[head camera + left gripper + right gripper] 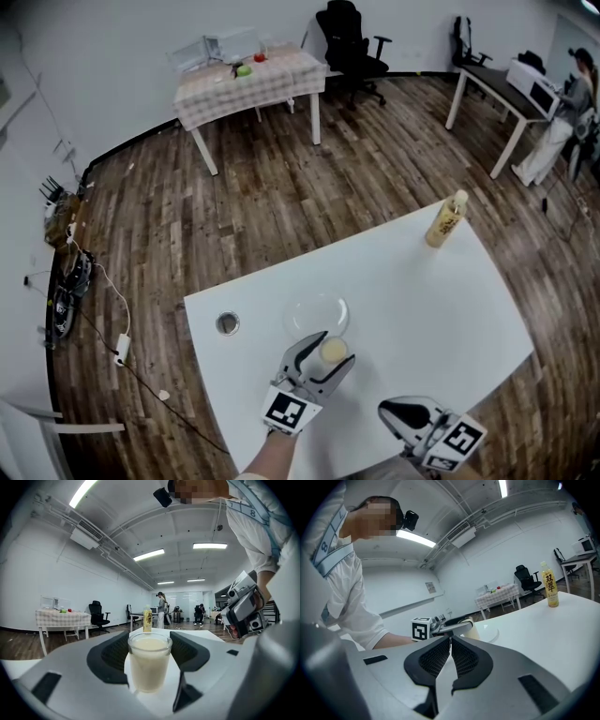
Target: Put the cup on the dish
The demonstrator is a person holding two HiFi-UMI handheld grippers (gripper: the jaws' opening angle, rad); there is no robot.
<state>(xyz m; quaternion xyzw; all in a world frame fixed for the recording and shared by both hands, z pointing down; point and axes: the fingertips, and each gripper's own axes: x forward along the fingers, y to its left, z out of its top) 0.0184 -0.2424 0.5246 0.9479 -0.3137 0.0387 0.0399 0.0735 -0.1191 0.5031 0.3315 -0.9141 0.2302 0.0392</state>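
A clear glass cup of cream-coloured liquid sits between the jaws of my left gripper, whose pads press on its sides. In the left gripper view the cup stands upright and fills the gap between the two pads. The clear glass dish lies on the white table just beyond the cup, its near rim next to it. My right gripper is at the table's near edge, to the right of the left one, shut with nothing in it. In the right gripper view its jaws meet, with the cup and dish ahead.
A yellow-labelled bottle stands at the table's far right corner. A round cable hole is in the table at the left. Across the wooden floor are a checked-cloth table, office chairs and a person at a desk.
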